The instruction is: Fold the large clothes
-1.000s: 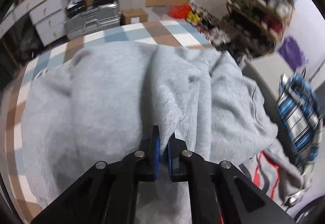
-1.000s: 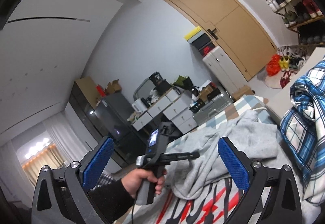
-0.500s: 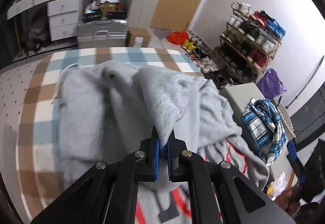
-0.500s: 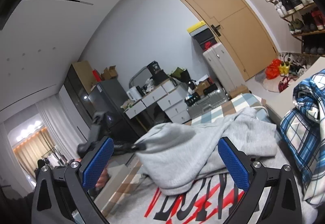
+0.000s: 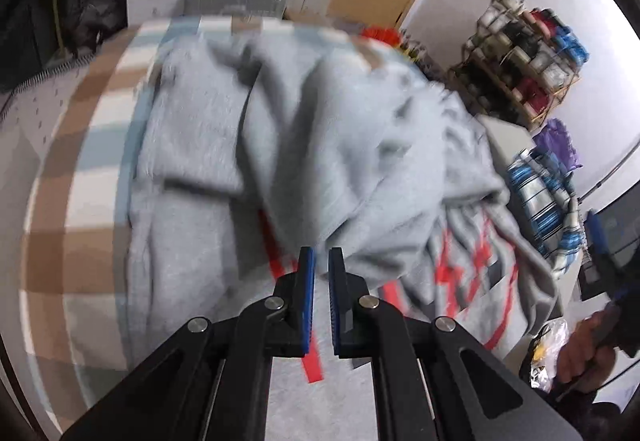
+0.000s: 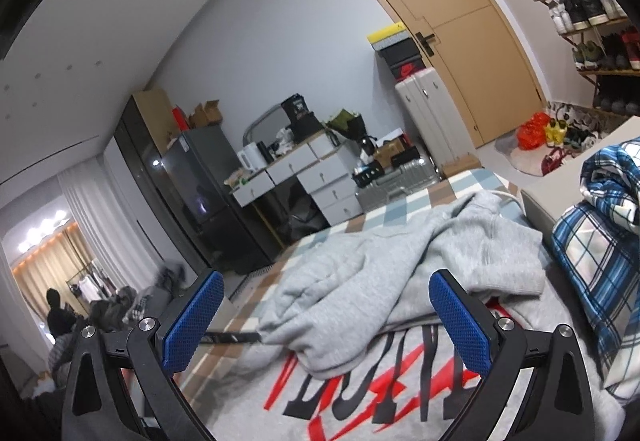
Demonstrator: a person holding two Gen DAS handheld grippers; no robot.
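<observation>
Grey sweatshirt (image 5: 344, 145) with red and black print lies bunched on the checked bed cover (image 5: 80, 169), filling the middle of the left wrist view; one flap is thrown over the printed front, its edge ending right at the left gripper (image 5: 321, 273) tips at 6 o'clock. Left fingers (image 5: 307, 293) stand a narrow slit apart; nothing visibly pinched between the blue pads, though the cloth edge sits just beyond them and the view is motion-blurred. Right gripper (image 6: 324, 321) is spread wide, empty, looking low across the sweatshirt (image 6: 400, 273) from its printed end.

Risks, judged from here:
- Flap looks loosely dropped and crooked, so the fold may come out skewed unless smoothed.
- Left tips sit so near the hem they could snag it and drag the flap back off.
- Soft bedding gives under pressure, so creases may not hold and the cover could bunch up with the garment.
- A plaid shirt (image 6: 600, 241) lies just beside the sweatshirt at 3 o'clock in the right view; a wide sweep could catch it.

Surface: bed with brown, blue and white checks. Room: cluttered bedroom, tan door (image 6: 460, 29) at 1 o'clock, shoe rack (image 5: 528, 53) at 2 o'clock in the left view, white drawers (image 6: 304, 177) and dark fridge (image 6: 200, 177) near centre, silver suitcase (image 6: 384, 189) on the floor.
</observation>
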